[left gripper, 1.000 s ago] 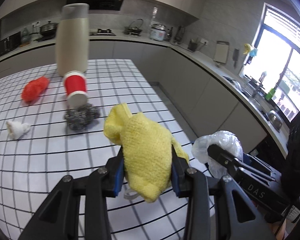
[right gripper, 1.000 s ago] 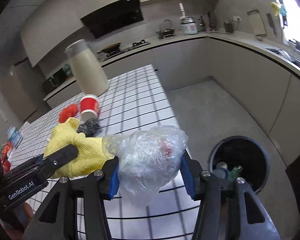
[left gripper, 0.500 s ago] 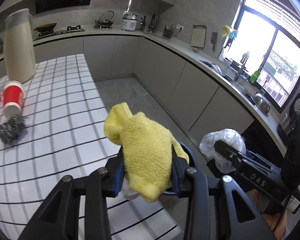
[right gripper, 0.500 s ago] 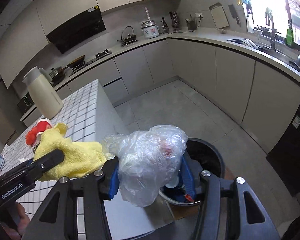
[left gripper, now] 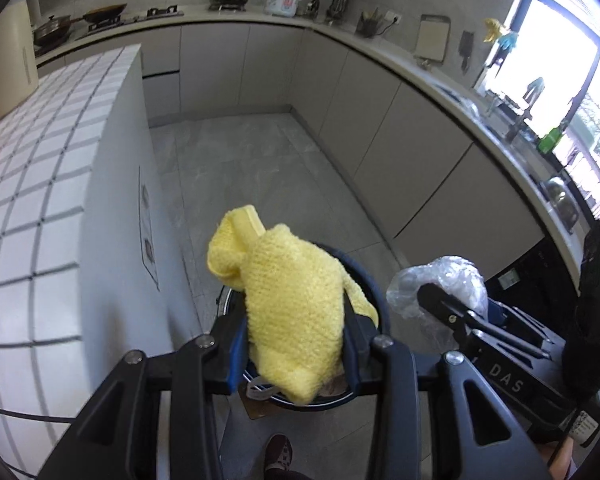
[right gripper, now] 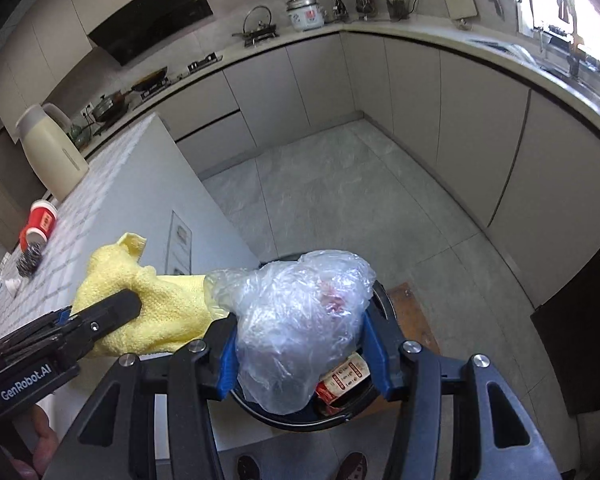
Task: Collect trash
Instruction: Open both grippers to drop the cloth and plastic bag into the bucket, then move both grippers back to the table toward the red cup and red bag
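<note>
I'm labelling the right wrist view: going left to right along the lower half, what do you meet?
Steel scourer → yellow cloth in the left claw → plastic bag in the right claw → bin rim → dark appliance.

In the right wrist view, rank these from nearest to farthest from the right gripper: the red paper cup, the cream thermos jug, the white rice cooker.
From the right gripper:
1. Red paper cup, lying on the tiled island, far left.
2. Cream thermos jug, upright behind the cup on the island.
3. White rice cooker, on the back counter, top centre.
</note>
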A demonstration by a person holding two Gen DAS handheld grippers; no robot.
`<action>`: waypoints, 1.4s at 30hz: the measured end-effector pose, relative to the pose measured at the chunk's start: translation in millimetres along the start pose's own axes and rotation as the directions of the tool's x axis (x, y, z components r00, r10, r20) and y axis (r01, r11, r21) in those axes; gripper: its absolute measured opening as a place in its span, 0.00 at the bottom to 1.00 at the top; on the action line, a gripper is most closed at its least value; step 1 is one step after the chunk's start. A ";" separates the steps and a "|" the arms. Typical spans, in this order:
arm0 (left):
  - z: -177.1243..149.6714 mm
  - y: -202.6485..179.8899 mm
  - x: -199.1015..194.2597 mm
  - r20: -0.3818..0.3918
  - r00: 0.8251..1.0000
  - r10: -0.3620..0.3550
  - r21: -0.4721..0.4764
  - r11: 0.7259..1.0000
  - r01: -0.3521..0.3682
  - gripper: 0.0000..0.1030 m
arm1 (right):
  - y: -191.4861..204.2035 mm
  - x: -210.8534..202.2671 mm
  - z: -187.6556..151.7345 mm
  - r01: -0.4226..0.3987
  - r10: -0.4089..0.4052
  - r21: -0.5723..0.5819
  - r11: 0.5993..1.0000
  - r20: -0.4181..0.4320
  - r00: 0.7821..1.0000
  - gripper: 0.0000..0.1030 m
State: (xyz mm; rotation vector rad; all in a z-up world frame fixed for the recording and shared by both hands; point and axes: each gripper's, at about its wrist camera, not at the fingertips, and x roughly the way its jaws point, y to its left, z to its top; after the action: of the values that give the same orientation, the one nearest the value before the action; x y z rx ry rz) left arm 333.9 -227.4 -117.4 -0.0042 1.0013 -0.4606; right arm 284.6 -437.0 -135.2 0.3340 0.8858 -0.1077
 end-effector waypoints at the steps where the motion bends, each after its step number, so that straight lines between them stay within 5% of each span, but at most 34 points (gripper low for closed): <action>1: -2.6 -0.3 8.1 -0.014 1.000 0.011 -0.005 1.000 -0.011 0.38 | -5.3 9.0 -2.1 -0.005 0.005 -0.001 1.000 -0.017 1.000 0.53; 10: -16.0 -9.5 60.7 -0.108 0.990 0.092 -0.011 0.996 -0.094 0.41 | -32.4 70.2 -6.1 -0.039 0.036 -0.021 0.999 -0.128 0.991 0.56; 13: -17.3 -12.4 68.4 -0.134 0.985 0.112 -0.012 0.993 -0.114 0.48 | -35.0 81.1 -4.7 -0.036 0.032 -0.019 0.999 -0.146 0.989 0.73; 18: -17.3 -13.0 74.5 -0.153 0.978 0.139 -0.024 0.989 -0.144 0.52 | -36.8 87.1 -1.6 -0.038 0.034 -0.030 0.999 -0.136 0.990 0.76; 32: 1.9 -27.1 35.6 -0.092 0.986 0.138 -0.011 0.990 -0.139 0.55 | -45.4 50.3 9.5 -0.003 0.007 0.042 0.999 -0.075 0.997 0.76; 42: 22.6 -24.2 -26.8 -0.013 0.996 0.085 -0.007 0.996 -0.085 0.55 | -24.8 -3.0 16.8 0.015 -0.014 0.061 0.998 -0.012 1.000 0.76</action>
State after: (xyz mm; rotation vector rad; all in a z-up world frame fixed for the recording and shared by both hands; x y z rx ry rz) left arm 331.1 -243.9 -78.2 0.0348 1.0117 -0.3791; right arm 289.5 -466.1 -129.0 0.3853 0.8974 -0.1463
